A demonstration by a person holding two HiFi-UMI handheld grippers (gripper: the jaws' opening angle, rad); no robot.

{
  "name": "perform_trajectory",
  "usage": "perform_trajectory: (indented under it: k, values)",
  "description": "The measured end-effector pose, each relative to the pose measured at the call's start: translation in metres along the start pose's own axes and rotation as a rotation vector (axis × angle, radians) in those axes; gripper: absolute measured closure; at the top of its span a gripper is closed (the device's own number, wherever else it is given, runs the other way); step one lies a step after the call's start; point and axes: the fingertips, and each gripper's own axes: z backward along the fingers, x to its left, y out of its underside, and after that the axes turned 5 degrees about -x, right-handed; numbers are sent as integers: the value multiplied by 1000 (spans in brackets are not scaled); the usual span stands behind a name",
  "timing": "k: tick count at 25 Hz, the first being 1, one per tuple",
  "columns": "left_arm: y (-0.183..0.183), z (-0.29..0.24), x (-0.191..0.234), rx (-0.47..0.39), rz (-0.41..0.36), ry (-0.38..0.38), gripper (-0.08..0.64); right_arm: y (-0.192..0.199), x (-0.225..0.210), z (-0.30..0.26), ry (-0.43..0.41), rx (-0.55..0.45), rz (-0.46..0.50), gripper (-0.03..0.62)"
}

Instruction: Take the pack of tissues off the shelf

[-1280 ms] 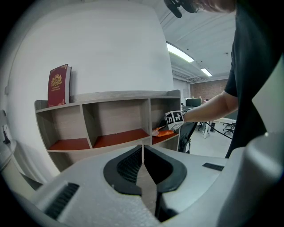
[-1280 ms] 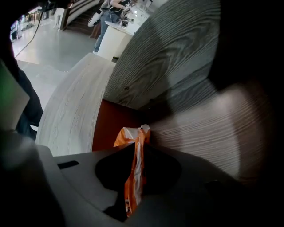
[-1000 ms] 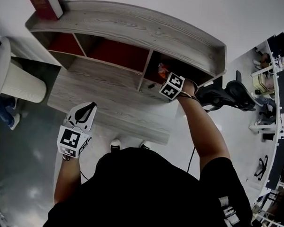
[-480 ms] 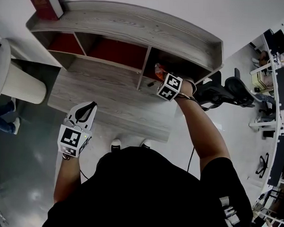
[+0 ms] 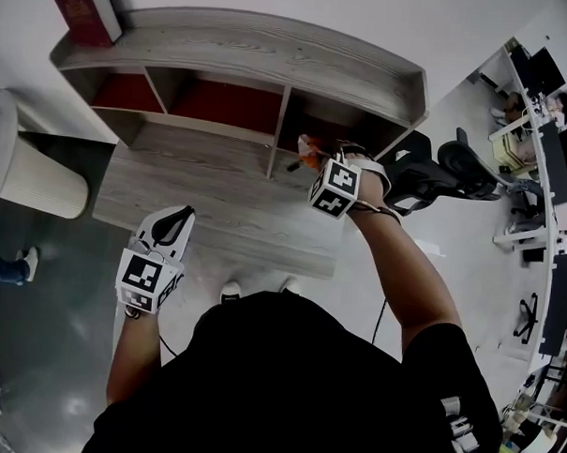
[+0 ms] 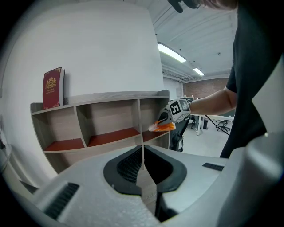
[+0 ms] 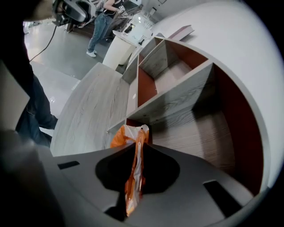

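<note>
Grey wood-grain desk (image 5: pixel 219 204) spreads out below you, with the shelf (image 5: pixel 272 56) standing along its far edge. Nearest your body, your left gripper (image 5: pixel 174 216) hangs at the desk's front edge. Its own view shows the jaws pressed together with nothing between them. Farther out, your right gripper (image 7: pixel 134 170) has its jaws clamped on the pack of tissues (image 7: pixel 129 135), an orange-and-white wrapper pinched thin between them. The head view gives you only an orange corner of it ahead of that gripper. The left gripper view shows what the right gripper view cannot: the pack held up at the mouth of the shelf's right-hand compartment, seen from the side. The right gripper view instead looks past the pack into that compartment, which has a wood floor and a dark red back. On the shelf's top, at its left end, stands a red book (image 6: pixel 53 88). Beyond the shelf's right end, the head view shows a black office chair (image 5: pixel 440 176).
</note>
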Motion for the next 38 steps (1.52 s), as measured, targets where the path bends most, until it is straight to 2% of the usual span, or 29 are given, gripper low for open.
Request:
perform_trajectory:
  k: [5,11,20,27,38]
  values:
    - [-4,0,-7,-18,-11,37,531,-1,7,43,35,-2,-6,565]
    - [-16,-12,-21,-36,-30,106,531,13,19,94,87,8,-80,565]
    - [-29,-35,-52,-45,-75,213,531,82,28,164,189,86,-305,565]
    - [-35,-52,-77,-53,-102,275,531,148,55,202,222,185,-433,565]
    - [-42,-74,-109,-46,-132,349,531,181,81,232,271,206,-474,566]
